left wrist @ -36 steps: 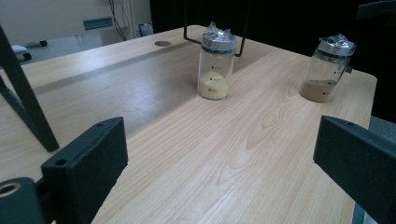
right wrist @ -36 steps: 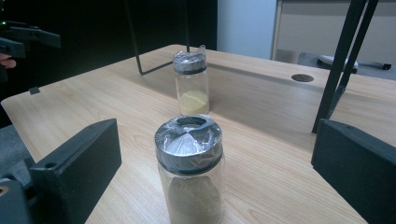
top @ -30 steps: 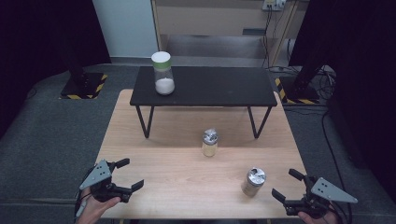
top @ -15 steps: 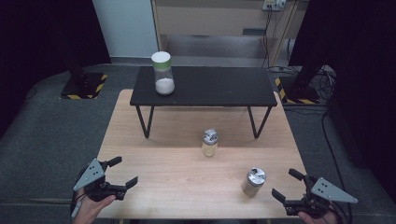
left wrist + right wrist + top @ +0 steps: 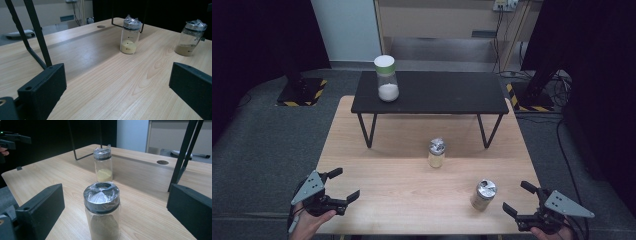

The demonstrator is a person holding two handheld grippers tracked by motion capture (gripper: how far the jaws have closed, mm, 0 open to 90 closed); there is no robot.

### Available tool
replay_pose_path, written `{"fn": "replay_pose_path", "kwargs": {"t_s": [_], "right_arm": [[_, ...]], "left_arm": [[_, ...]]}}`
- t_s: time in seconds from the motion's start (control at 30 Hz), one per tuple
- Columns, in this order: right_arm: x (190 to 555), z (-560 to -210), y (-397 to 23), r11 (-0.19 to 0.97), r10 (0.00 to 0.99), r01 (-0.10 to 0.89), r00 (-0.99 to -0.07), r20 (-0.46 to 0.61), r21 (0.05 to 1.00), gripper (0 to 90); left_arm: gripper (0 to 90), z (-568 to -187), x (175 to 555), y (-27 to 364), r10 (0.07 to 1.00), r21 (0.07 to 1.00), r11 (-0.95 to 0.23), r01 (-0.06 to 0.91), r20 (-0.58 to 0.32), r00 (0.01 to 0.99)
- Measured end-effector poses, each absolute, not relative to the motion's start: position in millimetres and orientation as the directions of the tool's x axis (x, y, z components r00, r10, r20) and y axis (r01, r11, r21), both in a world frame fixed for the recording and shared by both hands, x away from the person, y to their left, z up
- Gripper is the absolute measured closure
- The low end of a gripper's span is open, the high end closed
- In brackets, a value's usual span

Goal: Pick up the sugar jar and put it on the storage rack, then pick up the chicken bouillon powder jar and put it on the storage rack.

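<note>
Two small clear jars with foil-covered black lids stand on the wooden table. One holds yellow powder mid-table, the other brown powder near the front right. My left gripper rests at the front left corner. Its jaws have just been opening and nothing is between them. In the left gripper view both jars, yellow and brown, stand far ahead. My right gripper is open at the front right. The brown jar stands just ahead between its fingers, untouched.
A low black table stands on the far half of the wooden one, on thin black legs. A tall jar of white powder with a white and green lid stands on its left end. Dark floor surrounds the table.
The left gripper's jaws have spread slightly wider. The jars and the right gripper are where they were.
</note>
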State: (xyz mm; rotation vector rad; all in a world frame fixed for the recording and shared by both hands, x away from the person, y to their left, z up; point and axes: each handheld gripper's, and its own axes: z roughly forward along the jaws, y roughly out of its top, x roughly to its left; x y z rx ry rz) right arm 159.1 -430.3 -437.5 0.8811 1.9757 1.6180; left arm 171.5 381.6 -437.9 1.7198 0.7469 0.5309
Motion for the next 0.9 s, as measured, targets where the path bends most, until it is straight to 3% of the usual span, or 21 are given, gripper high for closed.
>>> {"fn": "replay_pose_path", "kwargs": {"t_s": [0.9], "right_arm": [[165, -426, -435, 0.076, 0.702, 0.204, -0.706, 0.093, 0.976, 2.8]], "left_arm": [[0.2, -440, 174, 384, 0.71, 0.963, -0.153, 0.221, -0.048, 0.703]]}}
